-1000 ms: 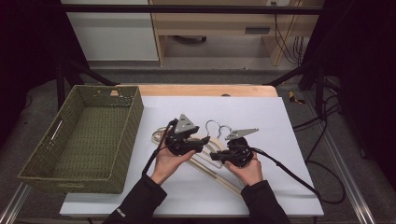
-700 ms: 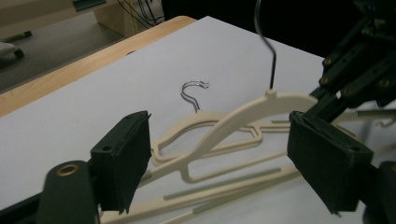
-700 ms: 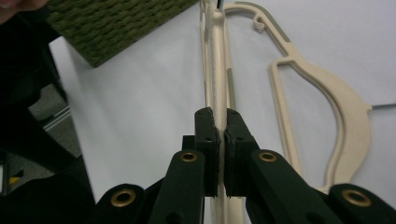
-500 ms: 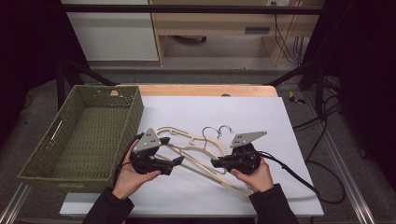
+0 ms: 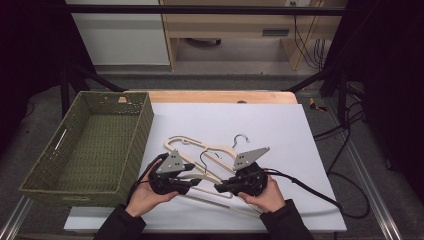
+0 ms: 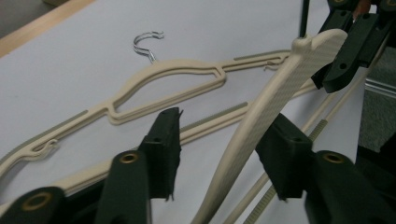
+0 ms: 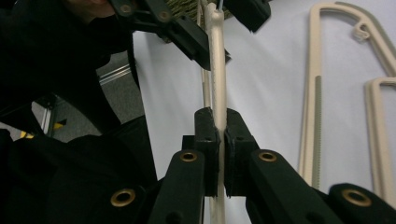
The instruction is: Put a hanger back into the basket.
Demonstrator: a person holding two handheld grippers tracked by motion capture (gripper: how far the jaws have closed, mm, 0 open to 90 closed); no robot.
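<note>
Two cream plastic hangers are on the white table sheet. One hanger [image 6: 173, 91] lies flat, its metal hook [image 5: 240, 140] pointing to the far side. My right gripper [image 7: 220, 123] is shut on one arm of the other hanger [image 7: 217, 56] and holds it off the sheet. My left gripper [image 6: 219, 144] has that same arm [image 6: 261, 116] between its jaws. Those jaws have just been closing; the arm rests against one pad while the other pad stands apart. In the high view the left gripper [image 5: 192, 186] and right gripper [image 5: 220, 189] face each other near the front edge.
A green woven basket [image 5: 145, 125] stands at the left, its wall close to my left hand. A wooden strip [image 5: 220, 96] runs along the table's far edge. The right gripper's black cable [image 5: 310, 187] trails off to the right.
My left gripper swung left and toward the person, then came back onto the raised hanger arm with narrower jaws. The right gripper moved slightly toward the front edge, still gripping the hanger.
</note>
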